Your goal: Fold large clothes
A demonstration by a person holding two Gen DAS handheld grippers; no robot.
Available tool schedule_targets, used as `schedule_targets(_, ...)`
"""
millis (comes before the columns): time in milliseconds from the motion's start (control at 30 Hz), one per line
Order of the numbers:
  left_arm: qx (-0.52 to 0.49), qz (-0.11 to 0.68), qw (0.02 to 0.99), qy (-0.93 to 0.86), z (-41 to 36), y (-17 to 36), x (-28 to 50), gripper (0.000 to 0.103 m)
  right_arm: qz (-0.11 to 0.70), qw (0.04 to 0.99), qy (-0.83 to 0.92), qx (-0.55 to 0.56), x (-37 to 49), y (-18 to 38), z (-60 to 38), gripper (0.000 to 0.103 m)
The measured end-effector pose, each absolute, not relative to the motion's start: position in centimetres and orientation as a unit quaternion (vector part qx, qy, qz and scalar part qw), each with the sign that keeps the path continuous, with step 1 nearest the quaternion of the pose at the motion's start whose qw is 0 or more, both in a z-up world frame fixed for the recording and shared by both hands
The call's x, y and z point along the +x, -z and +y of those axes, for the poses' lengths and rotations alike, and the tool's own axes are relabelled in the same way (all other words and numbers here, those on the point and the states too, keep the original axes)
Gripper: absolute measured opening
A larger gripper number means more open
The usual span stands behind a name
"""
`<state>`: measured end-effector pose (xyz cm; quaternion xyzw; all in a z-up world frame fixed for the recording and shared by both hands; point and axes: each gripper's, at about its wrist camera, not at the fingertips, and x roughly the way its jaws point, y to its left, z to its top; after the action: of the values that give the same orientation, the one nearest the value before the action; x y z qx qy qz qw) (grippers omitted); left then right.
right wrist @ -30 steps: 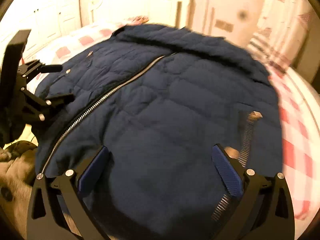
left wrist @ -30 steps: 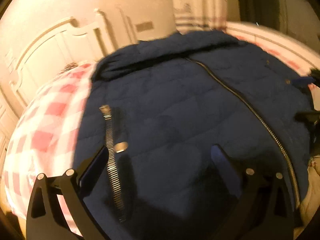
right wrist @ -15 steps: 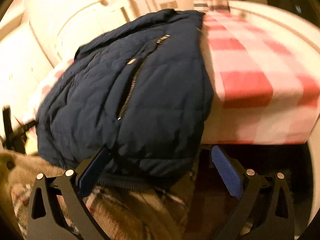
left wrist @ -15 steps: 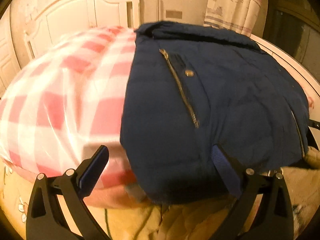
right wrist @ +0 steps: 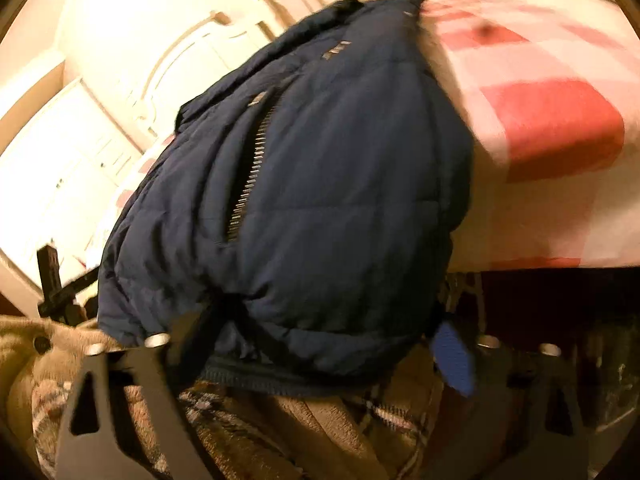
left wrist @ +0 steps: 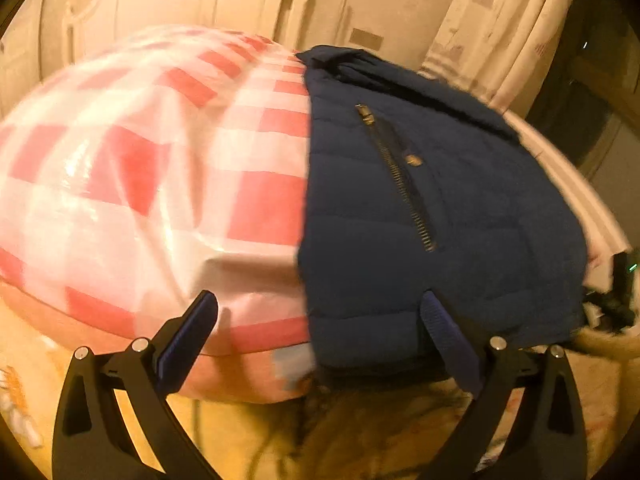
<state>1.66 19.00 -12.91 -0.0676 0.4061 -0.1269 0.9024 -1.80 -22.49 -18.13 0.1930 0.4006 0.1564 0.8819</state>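
Observation:
A navy quilted puffer jacket (left wrist: 440,216) lies on the bed with its hem hanging over the near edge; a pocket zipper (left wrist: 396,176) runs down it. It also fills the right wrist view (right wrist: 320,200). My left gripper (left wrist: 320,344) is open at the bed edge, its right finger (left wrist: 448,340) against the jacket's lower corner. My right gripper (right wrist: 320,348) is open, the hem bulging between its fingers, the left one partly hidden by cloth.
The bed has a red and white checked cover (left wrist: 140,168), also seen in the right wrist view (right wrist: 552,120). A white headboard (left wrist: 168,8) and curtain (left wrist: 500,32) stand behind. Brown plaid fabric (right wrist: 280,432) lies below the bed edge. The other gripper (right wrist: 60,292) shows at left.
Both grippers have pulled back and dropped from above the jacket to the near bed edge, by the jacket's hem. Both stay open.

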Motion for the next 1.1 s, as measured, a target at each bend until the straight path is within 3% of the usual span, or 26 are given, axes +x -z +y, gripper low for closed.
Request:
schedule_targets(133,-0.073,0.416,0.890,0.171,17.3,13.6,2.3,0.101,0.382,0.890,-0.186,0.168,-2.7,17.1,-21.3,0.063)
schedule_targets(267,-0.086,0.420,0.887,0.172,15.9,14.8,4.1,0.101,0.377,0.892,-0.188,0.165,-2.4,17.2,-20.9,0.062)
schedule_targets(300,-0.093,0.420,0.885,0.178,15.7,14.9,4.4,0.096,0.380,0.892,-0.184,0.162,-2.3,17.2,-20.8,0.063)
schedule_targets(367,-0.082,0.417,0.884,0.194,14.8,14.6,4.2,0.083,0.386,0.892,-0.173,0.158,-1.5,17.4,-20.4,0.066)
schedule_targets(433,-0.064,0.417,0.883,0.207,14.5,14.2,3.8,0.063,0.389,0.892,-0.168,0.156,-1.5,17.6,-20.4,0.067)
schedule_targets(500,-0.063,0.419,0.880,0.216,14.6,13.7,3.1,0.027,0.377,0.900,-0.176,0.133,-2.1,17.1,-19.7,0.055)
schedule_targets(533,-0.066,0.408,0.883,0.225,14.8,13.0,2.3,0.022,0.370,0.903,-0.182,0.120,-3.0,16.8,-20.1,0.038)
schedule_targets(567,-0.069,0.396,0.887,0.228,14.8,12.3,1.7,0.019,0.360,0.907,-0.192,0.105,-3.6,16.3,-19.8,0.028)
schedule_targets(633,-0.076,0.360,0.897,0.243,14.7,10.1,0.4,0.017,0.338,0.915,-0.199,0.096,-5.0,14.8,-19.6,0.024)
schedule_targets(800,-0.085,0.278,0.914,0.283,15.2,4.1,-1.7,0.017,0.221,0.930,-0.252,0.149,-9.2,9.8,-21.9,0.022)
schedule_targets(1100,-0.147,0.135,0.905,0.375,20.2,-4.2,-7.5,0.017,0.028,0.932,-0.337,0.129,-15.8,-1.6,-24.3,0.022)
